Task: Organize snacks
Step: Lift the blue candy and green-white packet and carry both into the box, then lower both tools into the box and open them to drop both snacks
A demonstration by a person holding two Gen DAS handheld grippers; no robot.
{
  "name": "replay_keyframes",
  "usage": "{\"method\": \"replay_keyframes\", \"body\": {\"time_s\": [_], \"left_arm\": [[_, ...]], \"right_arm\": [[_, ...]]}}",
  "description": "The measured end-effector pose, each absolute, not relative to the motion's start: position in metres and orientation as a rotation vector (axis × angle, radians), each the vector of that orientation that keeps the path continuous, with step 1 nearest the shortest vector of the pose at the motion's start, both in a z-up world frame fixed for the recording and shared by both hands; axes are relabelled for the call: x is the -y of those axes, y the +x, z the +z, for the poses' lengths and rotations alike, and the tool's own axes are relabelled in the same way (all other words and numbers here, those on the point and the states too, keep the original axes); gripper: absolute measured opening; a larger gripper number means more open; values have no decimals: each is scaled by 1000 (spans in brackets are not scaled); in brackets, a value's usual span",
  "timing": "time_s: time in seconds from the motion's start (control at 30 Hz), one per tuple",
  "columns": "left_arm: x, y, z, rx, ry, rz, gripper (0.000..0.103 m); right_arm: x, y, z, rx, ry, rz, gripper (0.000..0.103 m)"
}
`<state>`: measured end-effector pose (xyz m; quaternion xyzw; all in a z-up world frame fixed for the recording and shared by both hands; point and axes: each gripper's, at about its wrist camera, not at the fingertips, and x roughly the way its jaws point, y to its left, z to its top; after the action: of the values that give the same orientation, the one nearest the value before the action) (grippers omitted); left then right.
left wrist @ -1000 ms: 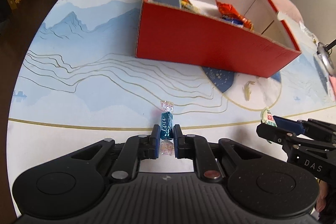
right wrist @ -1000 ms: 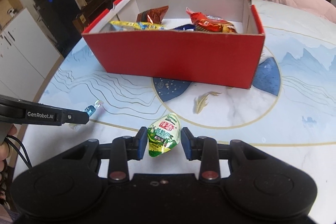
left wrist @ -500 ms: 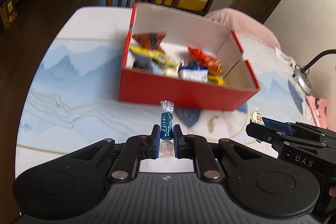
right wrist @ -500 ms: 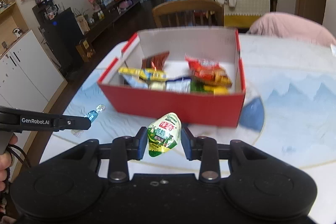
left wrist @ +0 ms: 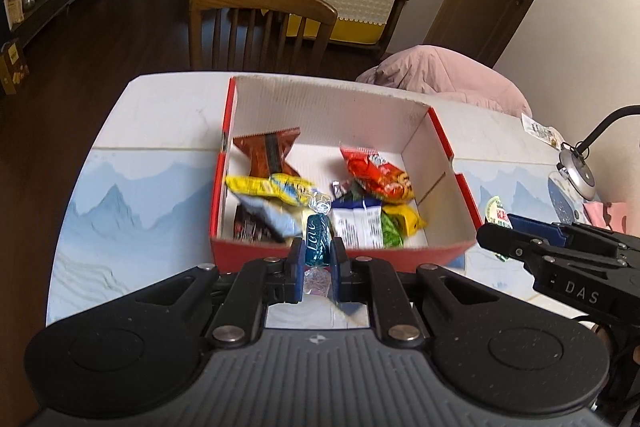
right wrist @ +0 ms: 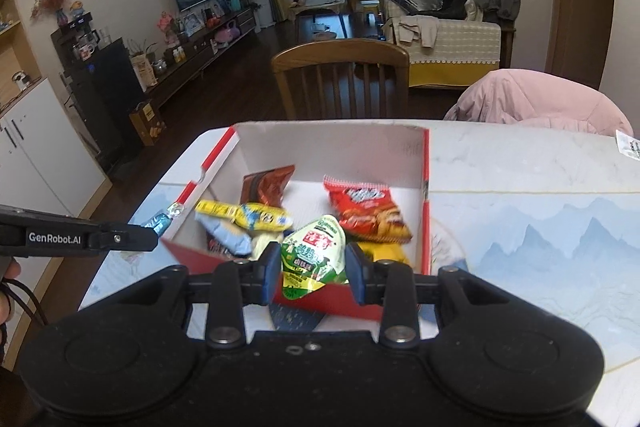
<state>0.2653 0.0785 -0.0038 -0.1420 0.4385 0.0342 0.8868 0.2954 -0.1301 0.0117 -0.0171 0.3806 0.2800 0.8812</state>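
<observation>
My left gripper (left wrist: 317, 254) is shut on a teal wrapped candy (left wrist: 317, 239), held in the air just short of the near wall of the red box (left wrist: 404, 256). My right gripper (right wrist: 313, 259) is shut on a green and white snack pouch (right wrist: 312, 259), also raised before the red box (right wrist: 356, 301). The box is open on top and holds several snack packets, among them an orange bag (left wrist: 376, 175) and a yellow one (left wrist: 272, 186). The right gripper (left wrist: 516, 231) shows at the right of the left wrist view; the left gripper with its candy (right wrist: 162, 221) shows at the left of the right wrist view.
The box stands on a white table with a blue mountain print (left wrist: 128, 203). A wooden chair (left wrist: 262, 27) stands behind the table, a pink garment (left wrist: 444, 75) at the back right. A desk lamp head (left wrist: 576, 173) and a paper slip (left wrist: 542, 133) sit at the right.
Both grippers have risen from near the tabletop with their snacks and tipped up, so the box interior and the room behind now show. Both grips are unchanged.
</observation>
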Motion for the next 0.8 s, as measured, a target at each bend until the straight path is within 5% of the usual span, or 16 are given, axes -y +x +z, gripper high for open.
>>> {"method": "replay_keyframes", "body": {"time_s": [0.8], "left_arm": [[-70,352,-52,-1049,-223,58,12]], "right_arm": [[97,370,-44,-938,-127,546,34]]}}
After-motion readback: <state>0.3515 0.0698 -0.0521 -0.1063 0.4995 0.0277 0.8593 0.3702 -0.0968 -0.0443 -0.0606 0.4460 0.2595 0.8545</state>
